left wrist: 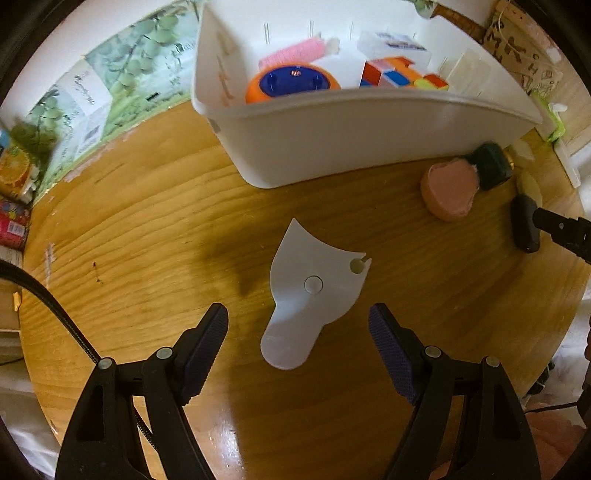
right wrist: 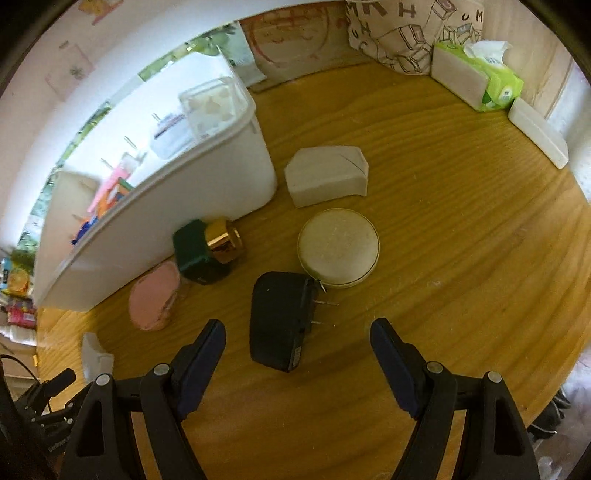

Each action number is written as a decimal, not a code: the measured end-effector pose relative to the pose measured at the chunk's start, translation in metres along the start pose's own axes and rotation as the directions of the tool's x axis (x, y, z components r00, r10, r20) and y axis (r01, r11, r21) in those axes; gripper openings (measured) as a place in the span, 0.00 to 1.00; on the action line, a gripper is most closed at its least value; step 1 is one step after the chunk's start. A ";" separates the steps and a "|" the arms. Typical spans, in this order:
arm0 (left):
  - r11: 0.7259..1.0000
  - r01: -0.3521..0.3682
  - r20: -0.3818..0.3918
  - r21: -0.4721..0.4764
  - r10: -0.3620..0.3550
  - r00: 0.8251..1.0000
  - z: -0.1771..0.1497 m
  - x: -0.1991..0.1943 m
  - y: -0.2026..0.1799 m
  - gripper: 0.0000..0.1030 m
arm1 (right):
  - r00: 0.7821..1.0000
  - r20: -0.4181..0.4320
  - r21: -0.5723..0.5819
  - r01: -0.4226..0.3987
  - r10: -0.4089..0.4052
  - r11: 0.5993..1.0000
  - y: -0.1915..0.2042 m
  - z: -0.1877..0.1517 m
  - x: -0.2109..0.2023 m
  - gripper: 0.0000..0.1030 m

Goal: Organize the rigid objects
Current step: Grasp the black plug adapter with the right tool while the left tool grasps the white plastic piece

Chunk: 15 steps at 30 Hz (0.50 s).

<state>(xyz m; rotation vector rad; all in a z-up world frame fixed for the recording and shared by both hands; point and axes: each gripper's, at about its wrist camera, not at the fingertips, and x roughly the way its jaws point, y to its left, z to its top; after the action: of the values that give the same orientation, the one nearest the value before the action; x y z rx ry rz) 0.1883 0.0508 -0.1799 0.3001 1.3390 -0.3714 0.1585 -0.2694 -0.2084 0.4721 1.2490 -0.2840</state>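
Note:
A flat white plastic scraper (left wrist: 314,295) lies on the wooden table, its handle end between the fingers of my open, empty left gripper (left wrist: 298,325). A white bin (left wrist: 351,133) beyond it holds an orange-blue round toy (left wrist: 291,83), a pink roll (left wrist: 295,53), a colour cube (left wrist: 399,74) and a clear box (left wrist: 395,46). My right gripper (right wrist: 298,345) is open and empty, just short of a black plug adapter (right wrist: 280,319). Near it lie a cream round tin (right wrist: 338,251), a green bottle with gold cap (right wrist: 205,251), a pink pad (right wrist: 155,301) and a white block (right wrist: 327,175).
The bin's wall (right wrist: 166,229) stands left of the right gripper. A tissue pack (right wrist: 480,77), a white box (right wrist: 539,133) and a printed bag (right wrist: 402,33) line the far right edge. Boxes and snack packs (left wrist: 22,184) sit at the left. The right gripper's tip shows in the left view (left wrist: 561,230).

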 end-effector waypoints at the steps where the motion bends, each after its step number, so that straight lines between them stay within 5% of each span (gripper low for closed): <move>1: 1.000 0.003 -0.007 0.003 -0.003 1.000 0.001 0.003 0.000 0.79 | 1.000 -0.008 -0.001 0.017 -0.017 1.000 0.001 0.001 0.002 0.79; 10: 0.999 0.040 -0.068 0.020 -0.039 0.997 0.007 0.024 0.009 0.79 | 0.991 -0.087 -0.001 0.107 -0.106 0.994 0.011 -0.001 0.020 0.77; 15: 0.998 0.057 -0.066 0.036 -0.055 0.996 0.009 0.026 0.013 0.78 | 0.989 -0.111 0.034 0.097 -0.093 0.995 0.006 -0.003 0.026 0.65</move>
<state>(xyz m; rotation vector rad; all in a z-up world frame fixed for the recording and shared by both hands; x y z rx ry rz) 0.2069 0.0563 -0.2036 0.3090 1.4079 -0.4372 0.1664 -0.2612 -0.2325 0.4674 1.3770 -0.3679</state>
